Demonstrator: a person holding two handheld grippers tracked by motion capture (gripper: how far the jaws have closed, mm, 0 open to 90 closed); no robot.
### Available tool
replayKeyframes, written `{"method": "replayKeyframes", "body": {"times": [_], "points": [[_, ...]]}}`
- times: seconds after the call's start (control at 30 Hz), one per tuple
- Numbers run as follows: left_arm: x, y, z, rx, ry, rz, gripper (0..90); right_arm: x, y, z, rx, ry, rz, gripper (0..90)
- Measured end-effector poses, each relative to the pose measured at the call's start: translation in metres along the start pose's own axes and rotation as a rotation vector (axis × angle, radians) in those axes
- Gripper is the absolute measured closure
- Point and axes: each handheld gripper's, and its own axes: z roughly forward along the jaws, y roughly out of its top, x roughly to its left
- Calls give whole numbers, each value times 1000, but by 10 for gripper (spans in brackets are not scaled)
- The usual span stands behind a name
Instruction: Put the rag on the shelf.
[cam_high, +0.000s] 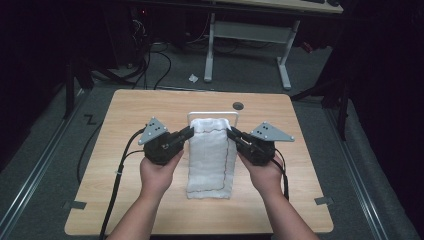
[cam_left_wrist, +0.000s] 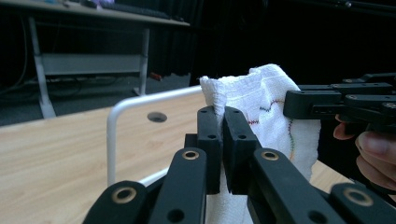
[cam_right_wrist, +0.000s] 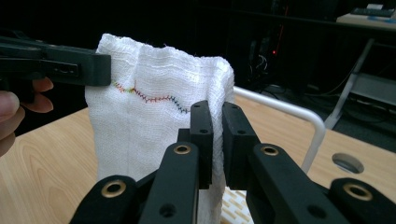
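A dim lab is showing here. Cables (cam_high: 145, 55) are trailing at upper left; a desk frame (cam_high: 247, 37) is standing at top centre.

Overhead looks down; gripper views share towel (cam_left_wrist: 261, 102) closely.

The white cloth (cam_left_wrist: 261, 93) runs off the bottom edge in both gripper views, its lower end unseen there. The white rack (cam_high: 212, 114) lies mostly hidden beneath it. Beyond the desk (cam_high: 125, 115), the room is too dark to make out.
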Motion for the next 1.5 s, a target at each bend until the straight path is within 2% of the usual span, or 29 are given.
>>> {"method": "replayKeyframes", "body": {"times": [0.27, 0.43, 0.67, 0.8, 0.9, 1.0, 1.1, 1.2, 1.43, 1.5], "points": [[-6, 22, -6, -51, 8, 51, 866, 2, 21, -8, -46, -3, -18, 845], [-8, 33, -9, -81, 9, 67, 866, 2, 33, -12, -74, -7, -25, 845], [-10, 45, -12, -103, 7, 77, 867, 3, 47, -16, -99, -11, -43, 845], [-12, 50, -10, -105, 8, 101, 866, 1, 51, -18, -104, -14, -45, 845], [-10, 58, -6, -105, 0, 107, 866, -2, 54, -18, -109, -20, -44, 845], [-10, 65, 0, -102, 18, 155, 867, -7, 59, -17, -115, -30, -43, 845], [-9, 72, 8, -103, 34, 185, 867, -12, 65, -13, -111, -49, -47, 845], [-6, 79, 17, -105, 40, 176, 867, -20, 72, -9, -114, -62, -39, 845], [6, 91, 39, -98, 71, 182, 866, -37, 83, 5, -112, -83, -18, 845], [13, 93, 44, -96, 74, 163, 867, -41, 85, 10, -111, -87, -14, 845]]}}
